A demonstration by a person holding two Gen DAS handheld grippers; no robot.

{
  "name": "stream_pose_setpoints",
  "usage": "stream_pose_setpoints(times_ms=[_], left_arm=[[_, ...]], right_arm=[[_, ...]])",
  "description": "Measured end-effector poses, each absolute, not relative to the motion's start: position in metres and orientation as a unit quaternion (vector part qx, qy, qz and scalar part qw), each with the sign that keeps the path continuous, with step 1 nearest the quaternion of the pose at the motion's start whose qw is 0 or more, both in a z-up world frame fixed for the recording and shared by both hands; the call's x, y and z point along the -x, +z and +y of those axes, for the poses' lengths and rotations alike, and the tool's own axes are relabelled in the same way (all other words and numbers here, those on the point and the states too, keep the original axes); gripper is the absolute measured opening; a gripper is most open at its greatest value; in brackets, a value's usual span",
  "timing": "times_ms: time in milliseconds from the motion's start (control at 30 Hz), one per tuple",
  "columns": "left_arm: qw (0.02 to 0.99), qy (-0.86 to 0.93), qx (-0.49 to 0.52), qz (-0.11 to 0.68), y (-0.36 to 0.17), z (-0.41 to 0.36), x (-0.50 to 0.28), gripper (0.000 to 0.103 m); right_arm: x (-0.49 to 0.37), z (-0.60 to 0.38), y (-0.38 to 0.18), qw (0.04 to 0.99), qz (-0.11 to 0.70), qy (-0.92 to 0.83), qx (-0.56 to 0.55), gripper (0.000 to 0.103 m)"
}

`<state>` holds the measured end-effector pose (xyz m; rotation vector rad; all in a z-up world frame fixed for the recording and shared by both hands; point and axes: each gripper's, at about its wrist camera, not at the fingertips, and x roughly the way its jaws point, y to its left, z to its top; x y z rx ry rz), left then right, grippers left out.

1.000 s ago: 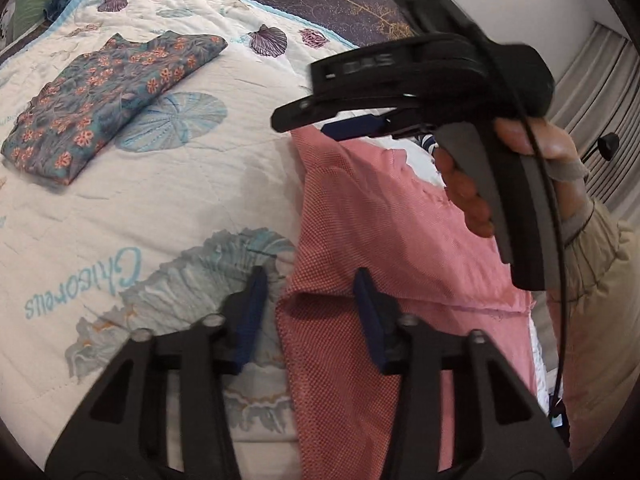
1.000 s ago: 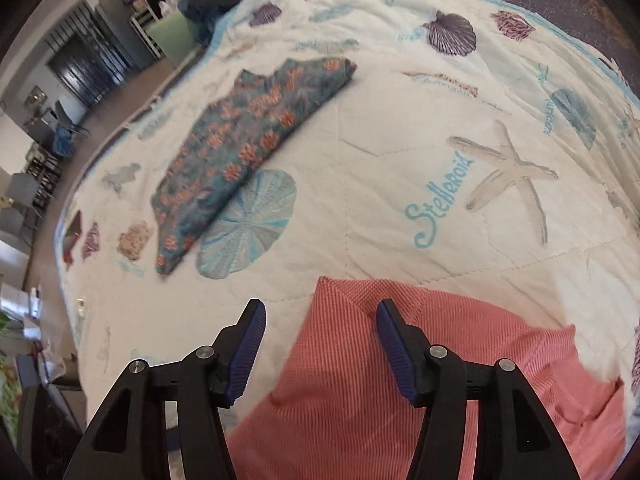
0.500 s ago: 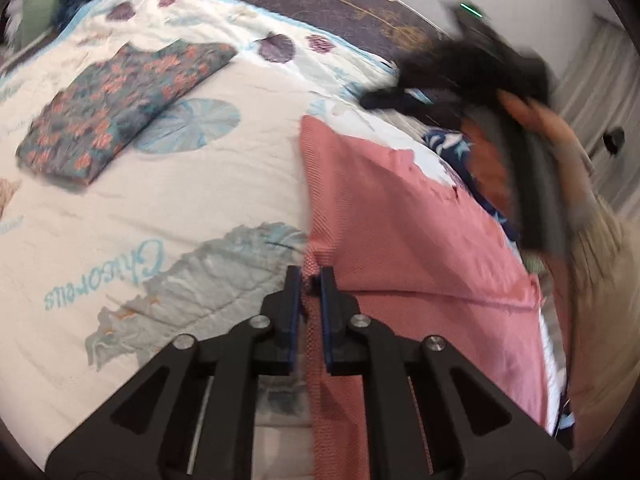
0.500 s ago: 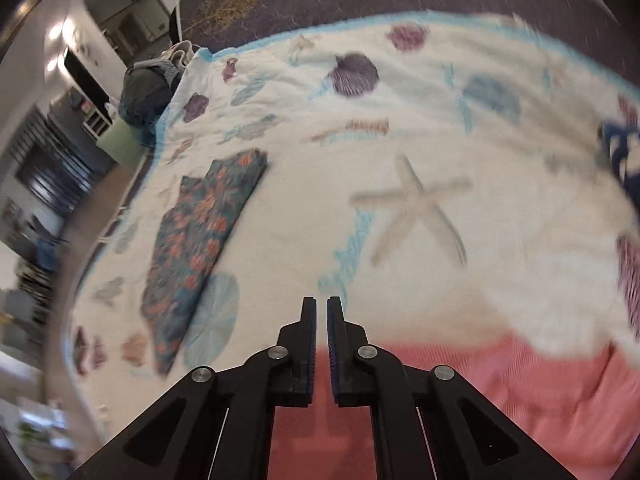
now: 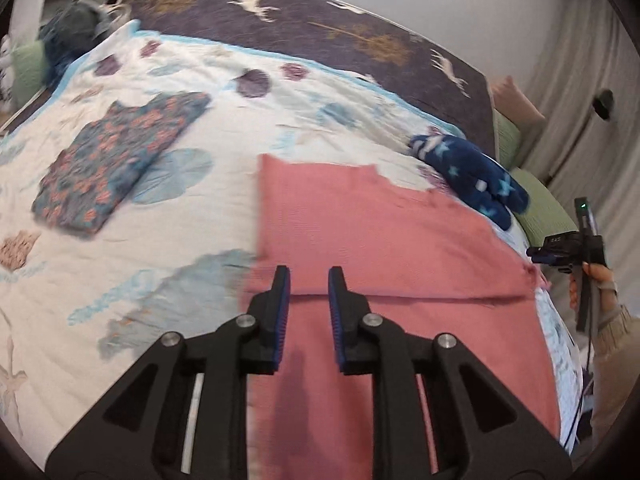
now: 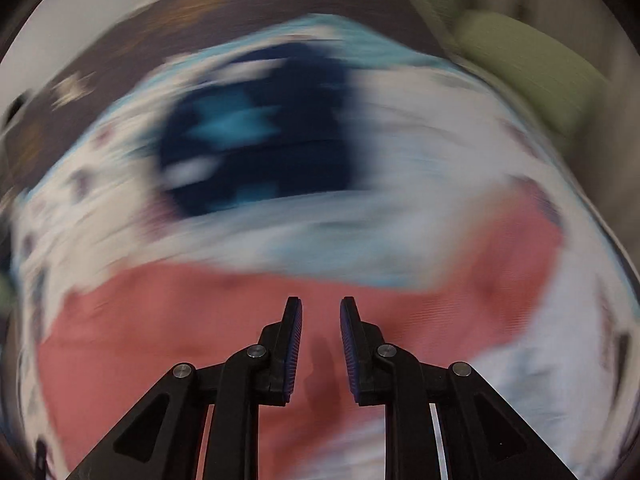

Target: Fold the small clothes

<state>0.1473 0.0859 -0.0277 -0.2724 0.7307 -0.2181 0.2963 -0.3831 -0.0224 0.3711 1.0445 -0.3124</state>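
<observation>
Just above the pink garment (image 5: 360,220), spread flat on the seashell quilt (image 5: 208,240), the left gripper (image 5: 309,280) hovers, jaws opening with nothing pinched; the right gripper (image 6: 320,312), its view blurred, likewise parts emptily over pink cloth; a folded floral garment (image 5: 116,160) lies well apart.

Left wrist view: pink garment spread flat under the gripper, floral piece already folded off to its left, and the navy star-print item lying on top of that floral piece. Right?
Not quite. The navy star-print item lies apart from the floral piece, on the far side of the pink garment, near the bed's right edge. The left wrist view shows it. The rest stands.
</observation>
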Motion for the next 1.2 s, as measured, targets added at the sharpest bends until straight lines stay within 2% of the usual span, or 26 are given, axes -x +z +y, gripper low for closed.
stream_pose_setpoints(times_ms=[133,200,333,400,533,567,633,667,767,967,1100,1200], left_arm=[[0.921,-0.122,0.106,0.356,-0.020,0.066,-0.143,0.025],[0.920,-0.126,0.096,0.360,-0.019,0.057,-0.144,0.026],[0.918,-0.129,0.084,0.364,-0.019,0.045,-0.146,0.030],[0.918,-0.128,0.080,0.368,-0.020,0.042,-0.148,0.032],[0.916,-0.126,0.075,0.373,-0.022,0.039,-0.150,0.032],[0.916,-0.126,0.073,0.374,-0.022,0.037,-0.150,0.032],[0.914,-0.127,0.070,0.378,-0.023,0.036,-0.152,0.032],[0.913,-0.125,0.071,0.383,-0.023,0.036,-0.153,0.032],[0.909,-0.133,0.080,0.388,-0.024,0.033,-0.158,0.032],[0.905,-0.142,0.094,0.391,-0.026,0.029,-0.164,0.032],[0.901,-0.142,0.115,0.394,-0.028,0.036,-0.164,0.032],[0.897,-0.142,0.128,0.398,-0.030,0.044,-0.161,0.033]], right_arm=[[-0.272,-0.463,-0.040,0.804,0.473,-0.160,-0.323,0.021],[-0.266,-0.483,-0.045,0.794,0.459,-0.167,-0.363,0.028],[-0.272,-0.501,-0.050,0.781,0.461,-0.181,-0.380,0.031],[-0.283,-0.499,-0.052,0.776,0.470,-0.186,-0.377,0.044],[-0.292,-0.517,-0.063,0.766,0.472,-0.222,-0.376,0.044],[-0.292,-0.521,-0.063,0.766,0.463,-0.230,-0.382,0.041],[-0.292,-0.527,-0.065,0.768,0.451,-0.249,-0.381,0.021],[-0.295,-0.529,-0.065,0.768,0.456,-0.256,-0.369,0.004],[-0.296,-0.529,-0.061,0.783,0.452,-0.252,-0.344,0.003],[-0.280,-0.473,0.003,0.872,0.355,-0.127,-0.312,0.003],[-0.263,-0.355,0.055,0.920,0.307,0.103,-0.222,0.004],[-0.247,-0.266,0.058,0.907,0.319,0.233,-0.144,0.005]])
